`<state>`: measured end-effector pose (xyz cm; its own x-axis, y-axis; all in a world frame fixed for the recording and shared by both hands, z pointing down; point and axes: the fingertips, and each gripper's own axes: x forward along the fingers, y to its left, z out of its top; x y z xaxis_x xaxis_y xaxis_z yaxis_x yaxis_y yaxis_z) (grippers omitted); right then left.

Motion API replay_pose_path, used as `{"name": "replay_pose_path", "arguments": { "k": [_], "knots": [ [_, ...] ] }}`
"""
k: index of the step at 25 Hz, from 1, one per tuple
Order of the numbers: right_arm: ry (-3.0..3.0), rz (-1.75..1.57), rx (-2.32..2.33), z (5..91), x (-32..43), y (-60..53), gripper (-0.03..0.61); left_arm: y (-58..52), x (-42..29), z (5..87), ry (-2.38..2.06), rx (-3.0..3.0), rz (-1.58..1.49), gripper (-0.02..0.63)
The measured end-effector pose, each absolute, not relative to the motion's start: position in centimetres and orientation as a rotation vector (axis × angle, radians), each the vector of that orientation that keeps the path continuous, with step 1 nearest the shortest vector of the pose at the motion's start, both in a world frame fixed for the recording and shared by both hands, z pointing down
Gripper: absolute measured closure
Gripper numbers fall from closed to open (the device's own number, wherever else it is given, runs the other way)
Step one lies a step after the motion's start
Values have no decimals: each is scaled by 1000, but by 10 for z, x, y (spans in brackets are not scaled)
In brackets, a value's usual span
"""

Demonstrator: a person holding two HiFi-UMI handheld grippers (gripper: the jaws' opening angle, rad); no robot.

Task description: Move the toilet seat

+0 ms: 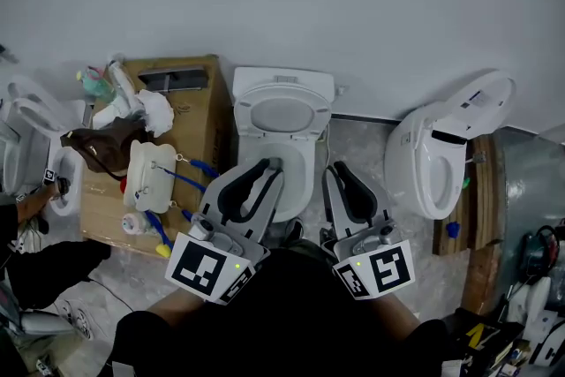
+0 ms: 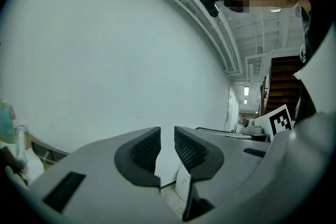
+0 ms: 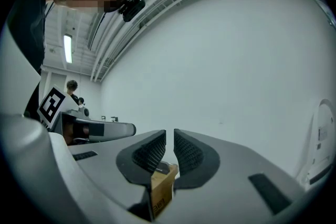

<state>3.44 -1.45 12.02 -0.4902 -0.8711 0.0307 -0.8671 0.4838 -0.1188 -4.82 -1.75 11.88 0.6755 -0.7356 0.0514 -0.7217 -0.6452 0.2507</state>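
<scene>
A white toilet [image 1: 296,177] stands against the wall in the middle of the head view, its oval seat and lid [image 1: 284,115] lying flat over the bowl. My left gripper [image 1: 272,163] hovers over the bowl's front left, jaws nearly together with nothing between them. My right gripper [image 1: 334,172] hangs just right of the bowl, also empty. In the left gripper view the left gripper [image 2: 167,136] points at the bare wall; in the right gripper view the right gripper [image 3: 169,139] does the same. Only a thin slit shows between each pair of pads.
A cardboard box [image 1: 190,115] left of the toilet carries white parts, a brown bag and blue hoses. Another toilet [image 1: 433,159] stands at the right beside wooden boards [image 1: 485,216]. A third toilet [image 1: 35,128] and a person's hand [image 1: 31,203] are at the far left.
</scene>
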Motion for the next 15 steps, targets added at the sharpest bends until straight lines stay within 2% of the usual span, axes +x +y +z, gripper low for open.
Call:
{"name": "replay_pose_path", "arguments": {
  "k": [15],
  "knots": [
    [2703, -203, -1445, 116, 50, -18, 517, -24, -33, 107, -1278, 2662, -37, 525]
  ]
}}
